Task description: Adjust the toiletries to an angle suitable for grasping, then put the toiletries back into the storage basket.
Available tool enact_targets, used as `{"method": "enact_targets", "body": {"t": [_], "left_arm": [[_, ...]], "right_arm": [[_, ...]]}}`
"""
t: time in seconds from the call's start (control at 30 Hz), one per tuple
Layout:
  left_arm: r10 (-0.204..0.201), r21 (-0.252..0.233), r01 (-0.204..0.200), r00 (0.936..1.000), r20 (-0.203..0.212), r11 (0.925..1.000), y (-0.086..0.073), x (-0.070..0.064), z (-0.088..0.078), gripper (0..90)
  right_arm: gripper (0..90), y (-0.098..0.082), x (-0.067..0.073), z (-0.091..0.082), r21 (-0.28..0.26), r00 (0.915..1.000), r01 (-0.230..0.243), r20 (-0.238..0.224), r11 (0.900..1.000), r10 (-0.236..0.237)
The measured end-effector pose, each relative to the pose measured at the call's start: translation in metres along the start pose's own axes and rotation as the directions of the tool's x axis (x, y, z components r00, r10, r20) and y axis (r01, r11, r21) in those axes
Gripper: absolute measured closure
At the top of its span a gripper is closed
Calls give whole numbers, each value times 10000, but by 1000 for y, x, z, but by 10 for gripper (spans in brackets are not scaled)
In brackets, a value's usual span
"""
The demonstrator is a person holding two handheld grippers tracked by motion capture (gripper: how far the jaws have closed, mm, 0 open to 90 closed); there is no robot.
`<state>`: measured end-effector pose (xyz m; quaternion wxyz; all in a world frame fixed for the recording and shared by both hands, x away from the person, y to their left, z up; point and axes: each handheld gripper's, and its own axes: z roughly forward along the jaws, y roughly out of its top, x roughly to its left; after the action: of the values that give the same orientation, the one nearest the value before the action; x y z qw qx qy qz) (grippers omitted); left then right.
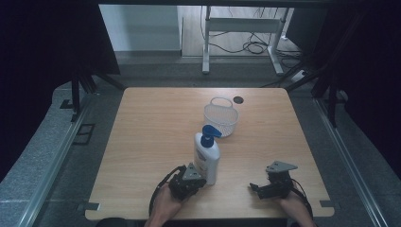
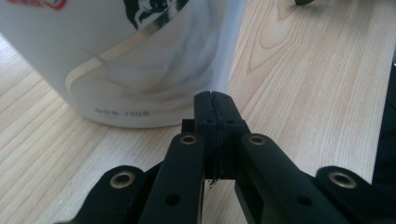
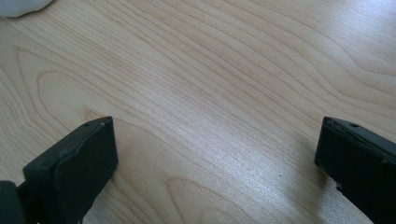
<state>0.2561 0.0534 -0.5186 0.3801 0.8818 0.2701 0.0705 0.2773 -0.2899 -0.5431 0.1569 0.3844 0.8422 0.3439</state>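
A white pump bottle [image 1: 207, 158] with a blue pump top stands upright near the middle front of the wooden table [image 1: 151, 123]. My left gripper [image 1: 188, 180] lies just left of its base, jaws shut with nothing between them. In the left gripper view the closed tips [image 2: 215, 103] almost touch the bottle's lower wall [image 2: 121, 60]. My right gripper [image 1: 257, 187] rests on the table at the front right, apart from the bottle. Its jaws stand wide open [image 3: 215, 140] over bare wood. A white mesh basket [image 1: 221, 118] with a handle sits behind the bottle.
A small dark round hole [image 1: 238, 100] marks the table's far edge beside the basket. Dark curtains flank both sides, and a white desk frame [image 1: 243, 28] with cables stands on the floor beyond.
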Motion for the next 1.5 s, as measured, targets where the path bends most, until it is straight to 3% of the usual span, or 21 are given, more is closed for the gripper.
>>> {"method": "enact_targets", "body": {"t": [0.37,0.87,1.2,1.5], "left_arm": [[77,80,-77,10000,-21,9999,2,-2,1,880],[157,146,-154,9996,-228,9998,-2,-3,-6,681],[-55,118,62,9986,-530,9999,-9,0,-10,571],[-198,74,204,9971,-741,9998,-16,4,-16,483]], "right_arm": [[0,0,0,0,-2,10000,0,-12,10000,0],[0,0,0,-1,-3,10000,42,-45,10000,-42],[22,0,-1,-3,69,10000,30,-15,10000,-30],[32,2,3,-6,38,9994,344,-75,9994,-344]]}}
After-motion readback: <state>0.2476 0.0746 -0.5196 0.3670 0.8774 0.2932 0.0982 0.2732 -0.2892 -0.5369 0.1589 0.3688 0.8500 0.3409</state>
